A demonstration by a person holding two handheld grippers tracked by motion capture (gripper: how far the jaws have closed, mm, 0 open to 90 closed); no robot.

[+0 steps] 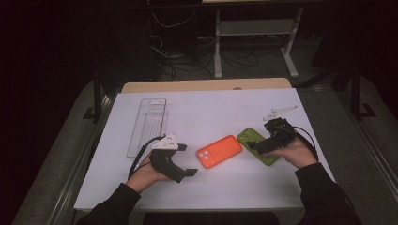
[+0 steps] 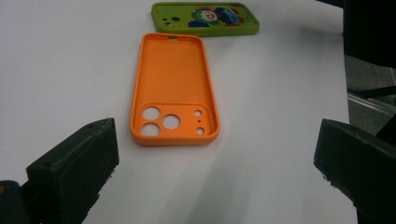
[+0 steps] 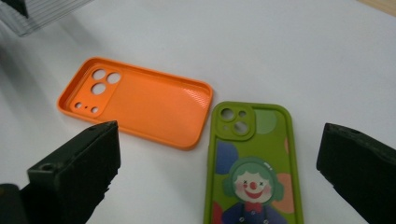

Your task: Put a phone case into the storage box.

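An orange phone case (image 1: 219, 151) lies hollow side up in the middle of the white table (image 1: 211, 112), its camera holes toward the person. Just right of it lies a green phone case (image 1: 251, 138) with a clown picture (image 3: 252, 184), back side up. My left gripper (image 1: 187, 159) stands open a little left of the orange case (image 2: 173, 88), which lies ahead of its jaws. My right gripper (image 1: 256, 145) is open right over the green case (image 3: 254, 158), jaws wide on either side of it. The orange case (image 3: 135, 100) also shows in the right gripper view.
A clear plastic tray (image 1: 148, 125) lies at the table's left rear. A small white bracket (image 1: 280, 112) rests at the right rear. Beyond the table is dark floor with cables and a white desk frame (image 1: 256, 37).
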